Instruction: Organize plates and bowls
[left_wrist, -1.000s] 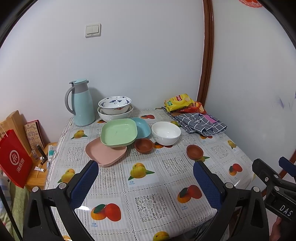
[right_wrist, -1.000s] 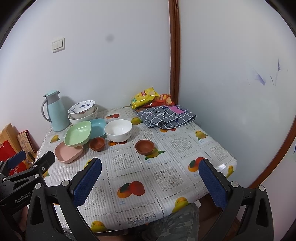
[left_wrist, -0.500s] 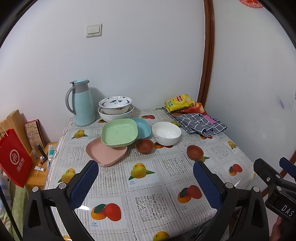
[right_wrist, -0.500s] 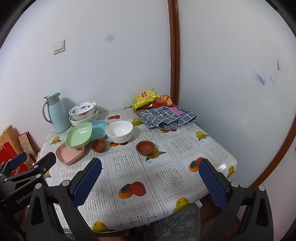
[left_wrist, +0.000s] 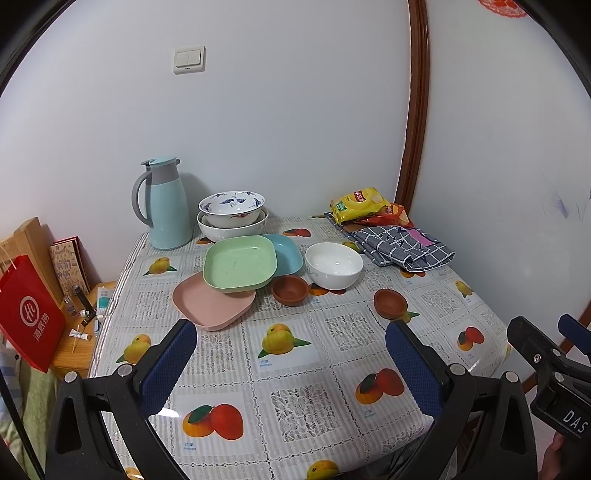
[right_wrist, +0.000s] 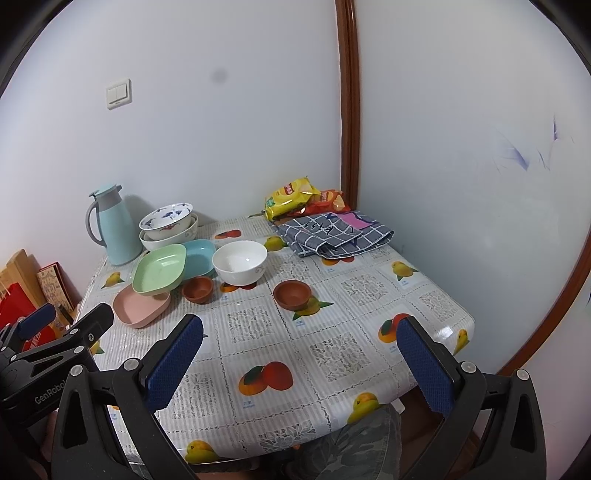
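On the fruit-print table (left_wrist: 295, 376) a green square plate (left_wrist: 240, 263) leans on a pink plate (left_wrist: 212, 304) and a blue plate (left_wrist: 286, 253). A white bowl (left_wrist: 333, 265) stands beside them, with two small brown bowls (left_wrist: 290, 290) (left_wrist: 389, 303) in front. A blue-patterned bowl (left_wrist: 232, 203) sits nested in a larger white bowl (left_wrist: 232, 226) at the back. My left gripper (left_wrist: 291, 350) and right gripper (right_wrist: 299, 343) both hover open over the near table edge, holding nothing and well short of the dishes.
A light-blue thermos jug (left_wrist: 162, 208) stands at the back left. Snack bags (left_wrist: 364, 206) and a folded checked cloth (left_wrist: 400, 247) lie at the back right. A red paper bag (left_wrist: 29, 317) and a low wooden stand (left_wrist: 79, 339) sit left of the table. Walls close the back and right.
Both grippers have drifted slightly; the views shift a little. Nothing on the table has moved, and both grippers stay open.
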